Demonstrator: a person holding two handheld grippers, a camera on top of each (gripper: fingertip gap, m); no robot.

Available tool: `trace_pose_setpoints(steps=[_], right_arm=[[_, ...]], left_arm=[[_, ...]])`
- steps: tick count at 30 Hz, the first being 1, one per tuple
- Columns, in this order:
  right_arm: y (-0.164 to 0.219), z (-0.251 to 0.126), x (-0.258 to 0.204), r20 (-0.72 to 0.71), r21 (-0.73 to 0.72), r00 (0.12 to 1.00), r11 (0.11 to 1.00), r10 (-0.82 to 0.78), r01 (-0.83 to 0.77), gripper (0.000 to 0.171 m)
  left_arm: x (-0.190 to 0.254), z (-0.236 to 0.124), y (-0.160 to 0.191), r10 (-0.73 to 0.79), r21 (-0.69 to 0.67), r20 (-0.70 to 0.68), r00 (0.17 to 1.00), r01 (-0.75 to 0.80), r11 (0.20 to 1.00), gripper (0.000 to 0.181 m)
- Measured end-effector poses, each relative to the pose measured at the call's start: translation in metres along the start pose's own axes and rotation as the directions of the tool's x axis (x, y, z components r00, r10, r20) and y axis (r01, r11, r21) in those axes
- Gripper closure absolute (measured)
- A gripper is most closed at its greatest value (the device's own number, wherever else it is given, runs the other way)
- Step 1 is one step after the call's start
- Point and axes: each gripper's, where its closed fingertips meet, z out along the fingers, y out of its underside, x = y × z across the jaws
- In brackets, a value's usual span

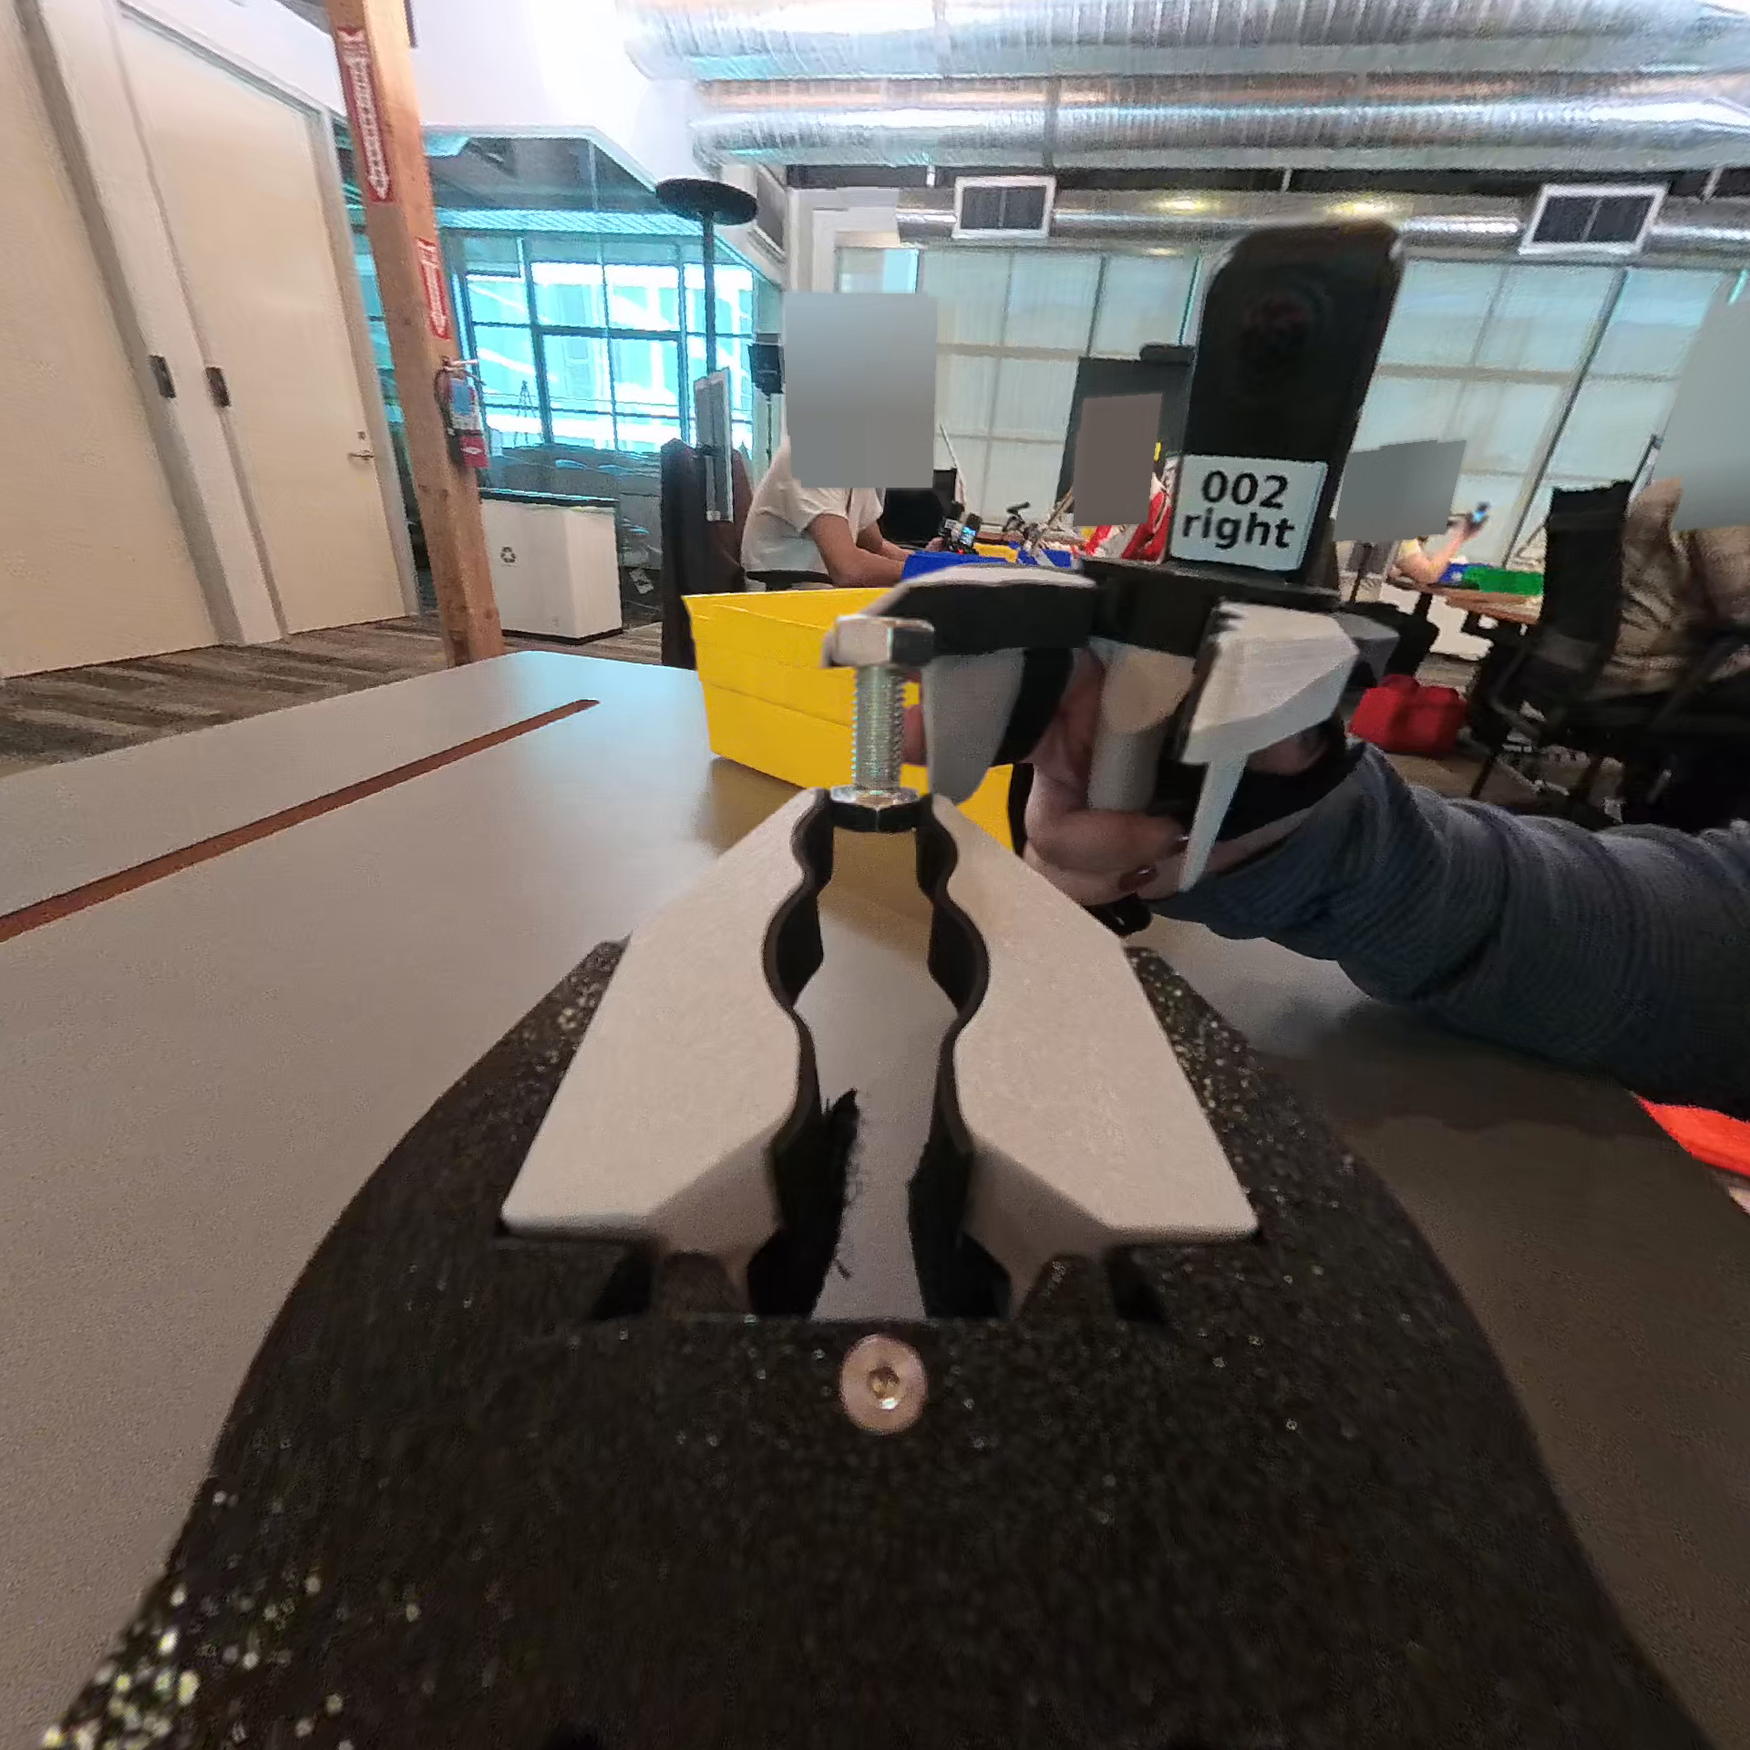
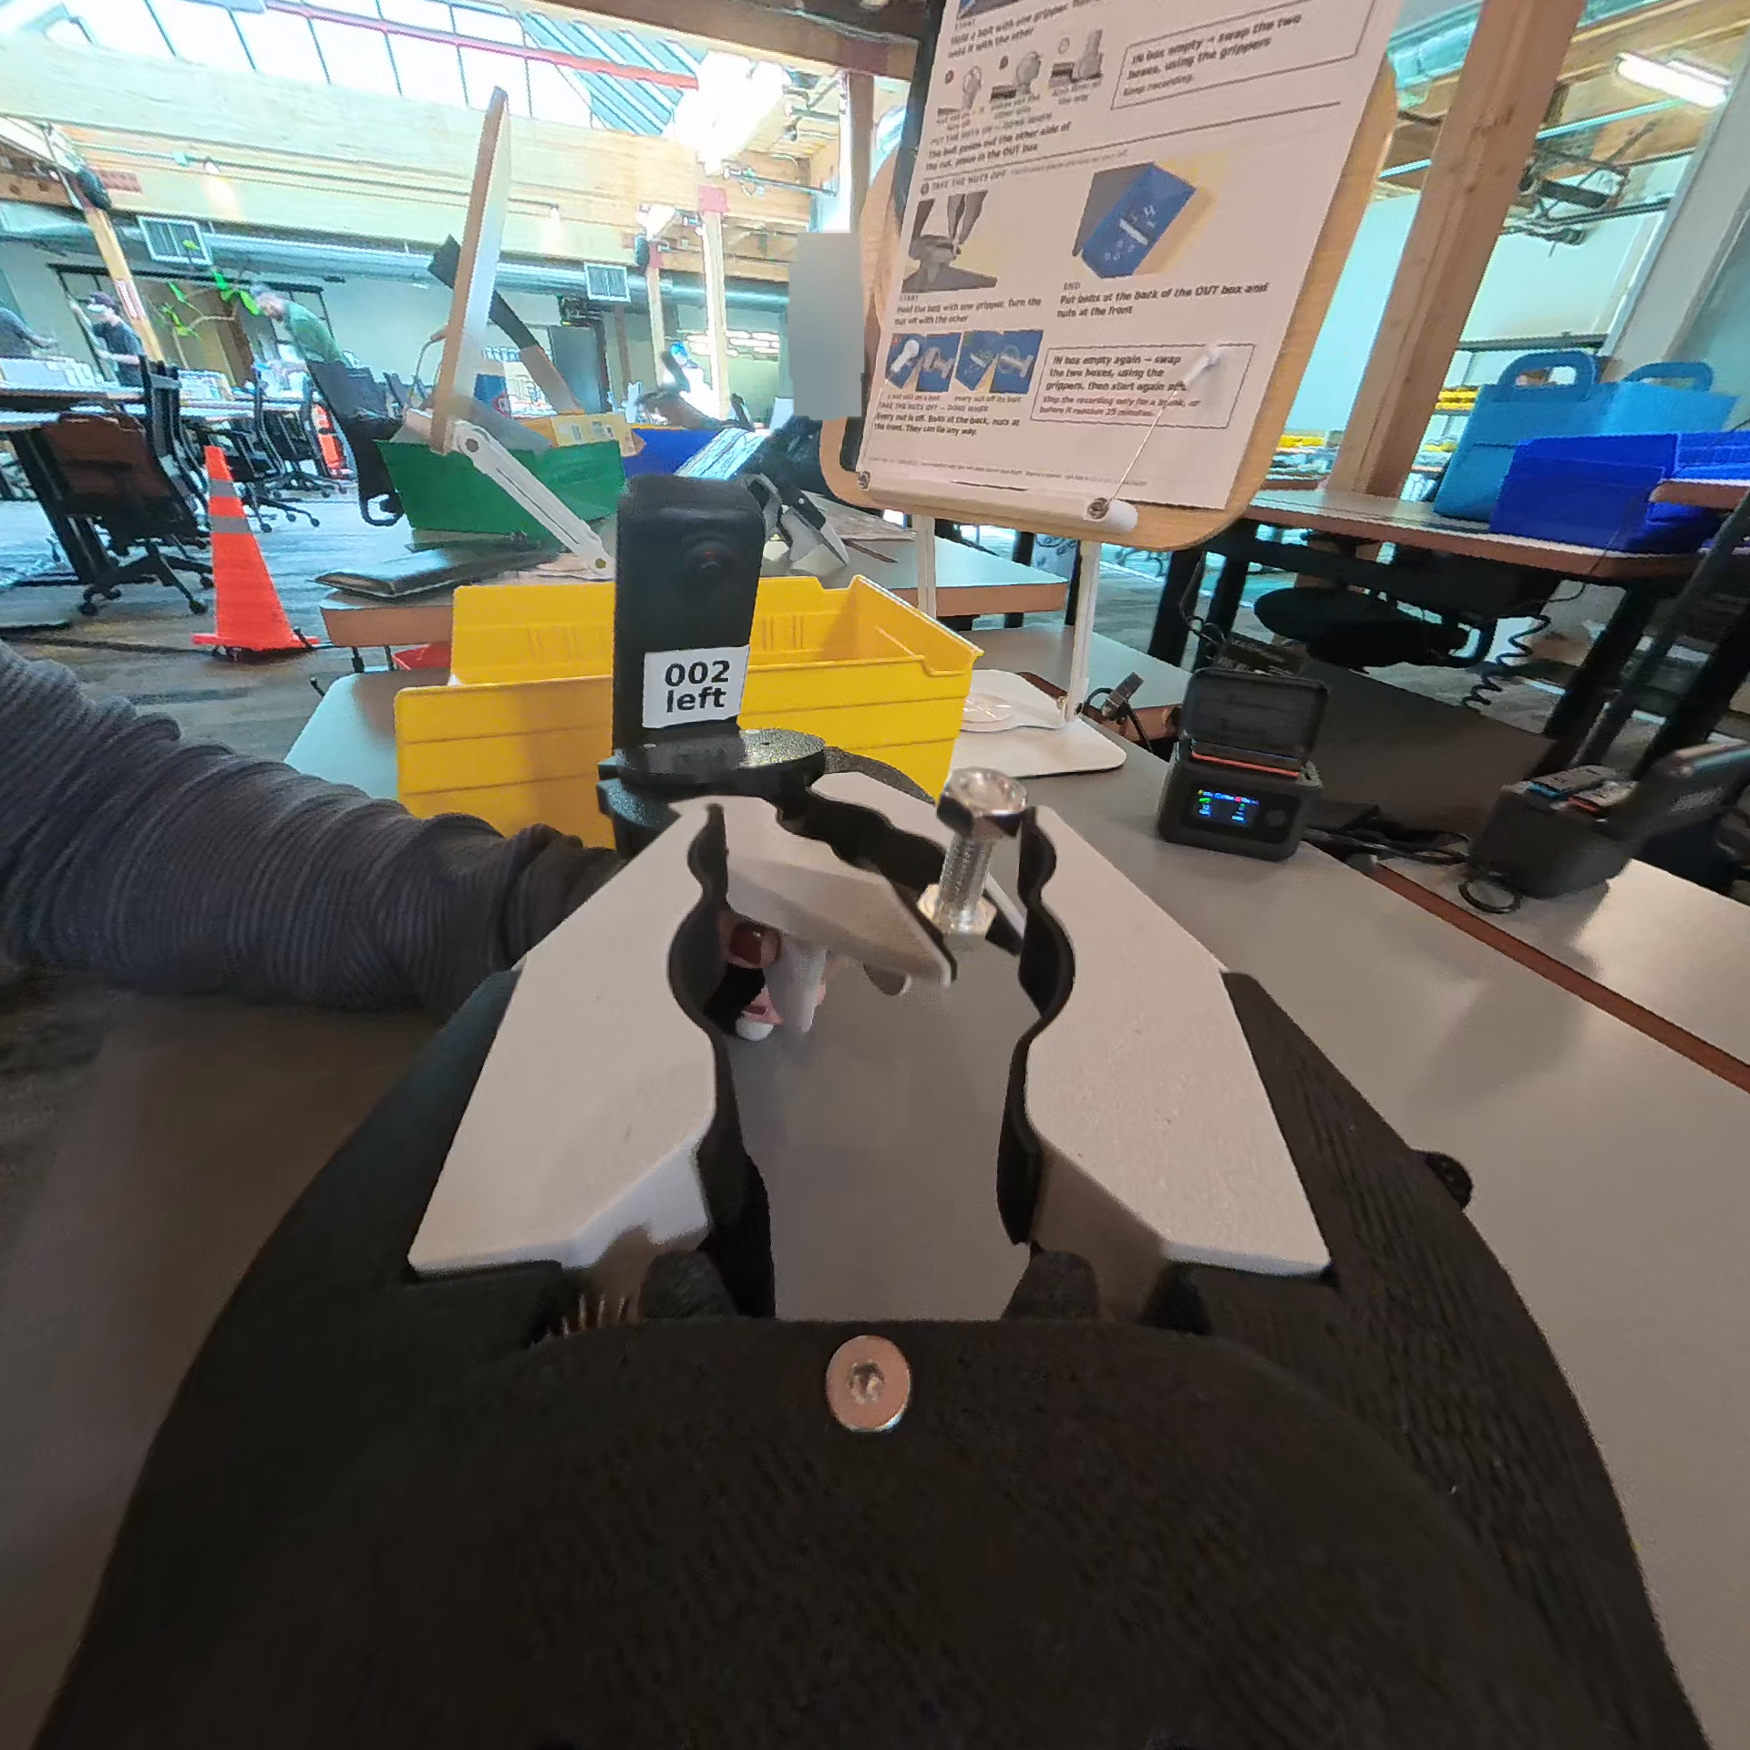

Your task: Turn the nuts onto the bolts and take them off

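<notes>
Your left gripper [image 1: 876,814] had its fingertips clamped on the nut [image 1: 873,801], bolt [image 1: 879,701] upright above the table [image 1: 284,947]; your right gripper [image 2: 876,833] was spread wide, gripping nothing, beside the bolt head

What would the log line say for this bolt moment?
left gripper: shut on nut | bolt: upright, head up | right gripper: open, around bolt head | yellow bin: behind

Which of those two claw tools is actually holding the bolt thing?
The left gripper: its tips pinch the nut at the bolt's lower end. The right gripper is open, with its fingers spread either side of the bolt, gripping nothing.
</notes>
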Motion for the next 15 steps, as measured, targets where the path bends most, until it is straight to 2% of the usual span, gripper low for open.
trace_pose_setpoints(steps=[6, 9, 12, 15], right_arm=[[-0.003, 0.000, 0.003, -0.033, 0.014, 0.999, 1.000, -0.016, 0.017, 0.126], [-0.004, -0.003, 0.012, -0.100, 0.022, 0.994, 0.999, -0.039, 0.041, 0.153], [-0.004, 0.001, 0.015, -0.143, 0.030, 0.989, 0.999, -0.025, 0.029, 0.153], [-0.004, 0.006, 0.024, -0.264, 0.027, 0.964, 0.999, -0.036, 0.045, 0.153]], left_arm=[[0.016, 0.005, 0.006, 0.037, -0.040, -0.075, 0.997, -0.040, 0.998, 0.166], [0.018, 0.006, 0.006, 0.048, -0.036, -0.080, 0.996, -0.051, 0.998, 0.166], [0.015, 0.008, 0.006, 0.055, -0.036, -0.026, 0.998, -0.056, 0.998, 0.166], [0.006, 0.009, 0.005, 0.080, -0.051, 0.083, 0.993, -0.076, 0.996, 0.166]])
